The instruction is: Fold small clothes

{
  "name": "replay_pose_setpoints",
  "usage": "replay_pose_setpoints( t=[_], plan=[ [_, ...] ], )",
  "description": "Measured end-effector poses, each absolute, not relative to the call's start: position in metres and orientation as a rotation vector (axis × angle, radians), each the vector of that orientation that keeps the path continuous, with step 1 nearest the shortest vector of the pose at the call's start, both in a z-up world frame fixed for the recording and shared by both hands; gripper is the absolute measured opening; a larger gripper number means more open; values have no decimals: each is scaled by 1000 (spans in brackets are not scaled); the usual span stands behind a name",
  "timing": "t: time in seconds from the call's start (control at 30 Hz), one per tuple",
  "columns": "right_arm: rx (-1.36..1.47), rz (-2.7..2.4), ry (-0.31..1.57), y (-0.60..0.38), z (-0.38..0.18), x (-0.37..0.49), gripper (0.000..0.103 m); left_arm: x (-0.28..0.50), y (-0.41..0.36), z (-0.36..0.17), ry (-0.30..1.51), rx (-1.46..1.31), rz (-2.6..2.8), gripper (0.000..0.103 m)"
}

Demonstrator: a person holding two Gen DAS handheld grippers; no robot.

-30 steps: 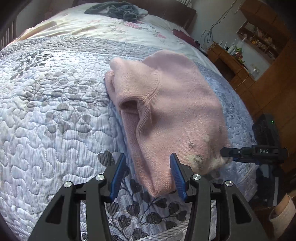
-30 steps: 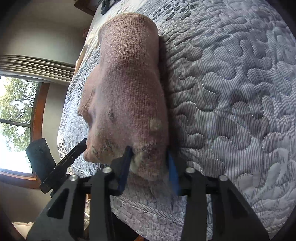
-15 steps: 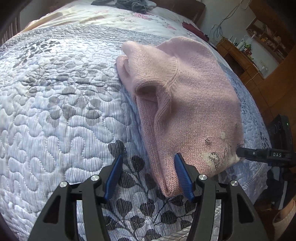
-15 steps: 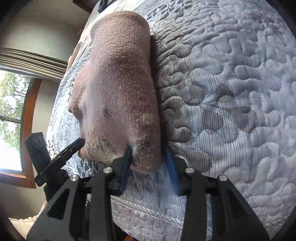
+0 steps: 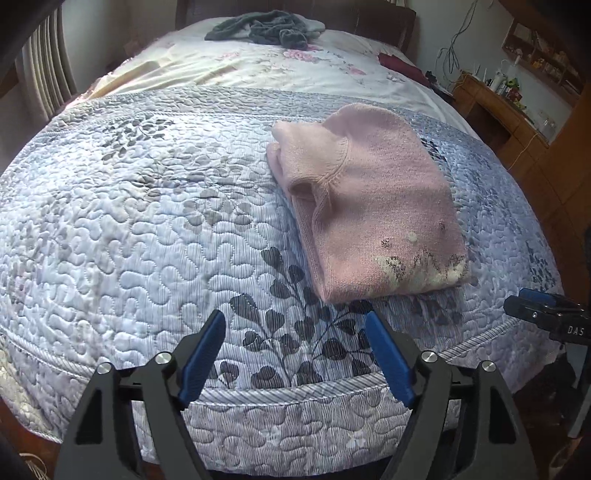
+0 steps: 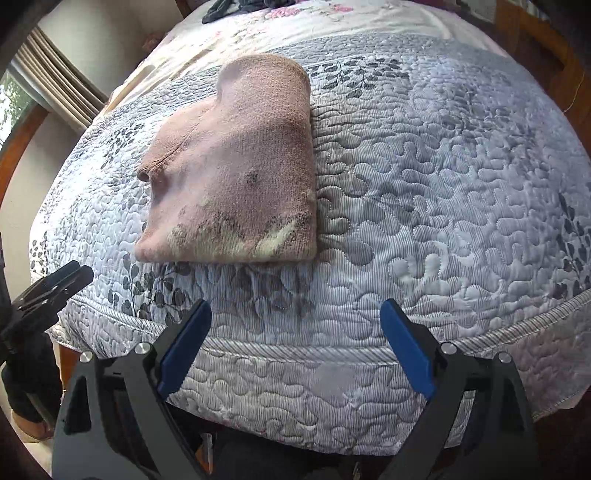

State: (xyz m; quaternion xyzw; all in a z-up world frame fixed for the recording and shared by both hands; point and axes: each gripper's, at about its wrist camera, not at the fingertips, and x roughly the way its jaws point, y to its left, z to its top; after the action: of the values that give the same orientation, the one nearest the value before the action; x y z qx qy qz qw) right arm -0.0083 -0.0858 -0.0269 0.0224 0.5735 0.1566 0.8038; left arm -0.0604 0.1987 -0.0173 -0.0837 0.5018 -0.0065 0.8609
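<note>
The pink knitted sweater lay folded into a compact packet on the quilted bedspread, near the foot edge of the bed and toward its right-hand side in the left wrist view. Its patterned hem, grey and cream, faced the cameras, and the neckline ribbing showed on the top layer.

A second before, both claws had been closed in on that near hem, one at each corner. Now the left claw stood wide open and empty, pulled back over the edge of the bed, with a clear strip of bedspread between its fingertips and the garment. The right claw was likewise spread wide and holding nothing, drawn back to the bed's edge. Each showed in the other's view as a dark shape off to one side. The sweater kept its shape once let go, so this fold looked finished and the garment released; my judgement is that this piece was done or very nearly so.

The bedspread was pale blue-grey with stitched meanders and dark leaf prints, and had a corded border. Beyond it lay a floral sheet, and on that, by the dark headboard, a heap of grey clothing, possibly the next to fold. A wooden dresser with small clutter stood to the right; curtains and a window were on the left.
</note>
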Motion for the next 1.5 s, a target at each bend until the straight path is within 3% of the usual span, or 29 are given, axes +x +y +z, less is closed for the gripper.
replay_pose_setpoints(
  t=[0.27,0.83,1.5],
  plan=[
    [-13,243,1159,-68,10,-39,98,-90,195,14,1035,-137,53,87],
    [-111,156,1059,-53,46,-60,100,-102,172,29,1018,-66,65,88],
    [-103,136,1125,-61,10,-37,100,-83,157,4,1056,-24,87,88]
  ],
)
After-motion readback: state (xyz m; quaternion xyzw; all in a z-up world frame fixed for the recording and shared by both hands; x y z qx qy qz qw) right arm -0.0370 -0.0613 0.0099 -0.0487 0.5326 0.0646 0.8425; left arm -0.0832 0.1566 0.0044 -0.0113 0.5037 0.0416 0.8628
